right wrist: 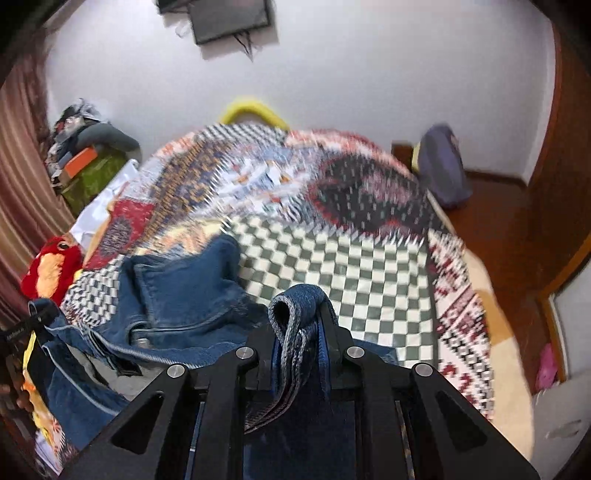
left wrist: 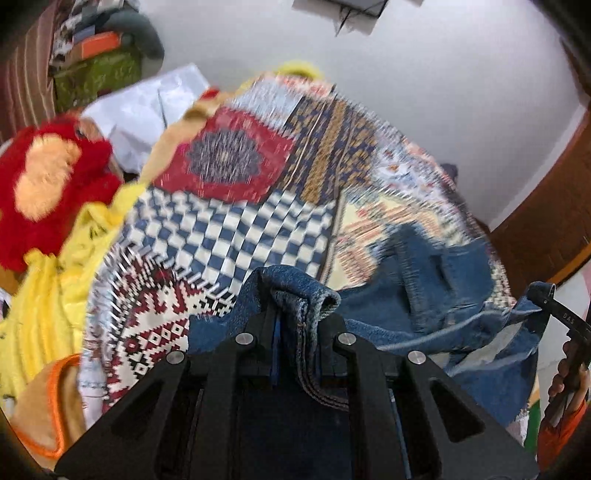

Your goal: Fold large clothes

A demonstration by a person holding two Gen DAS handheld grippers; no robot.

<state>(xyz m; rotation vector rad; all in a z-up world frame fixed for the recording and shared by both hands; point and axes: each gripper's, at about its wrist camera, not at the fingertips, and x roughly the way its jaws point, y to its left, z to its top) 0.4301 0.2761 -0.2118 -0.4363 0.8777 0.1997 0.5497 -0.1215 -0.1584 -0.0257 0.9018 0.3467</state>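
Denim fills both tongs: left gripper point(left wrist: 297, 325) is clamped on a bunched hem of the jeans point(left wrist: 436, 295), right gripper point(right wrist: 301, 332) is clamped on another folded edge. Between the two tools the garment sags onto the patchwork bedspread point(right wrist: 332, 258) just ahead. Beyond the left tool, to its left, lies a red plush toy point(left wrist: 48, 184).

Patchwork-print bedspread point(right wrist: 332, 266) spread across a bed; red and orange plush toy point(left wrist: 48, 184) at its left edge beside yellow cloth point(left wrist: 48, 314). Dark wall-mounted screen point(right wrist: 229, 18) on the white wall point(right wrist: 369, 74). Orange box point(left wrist: 101, 43) among piled clutter near a striped curtain point(right wrist: 22, 177).
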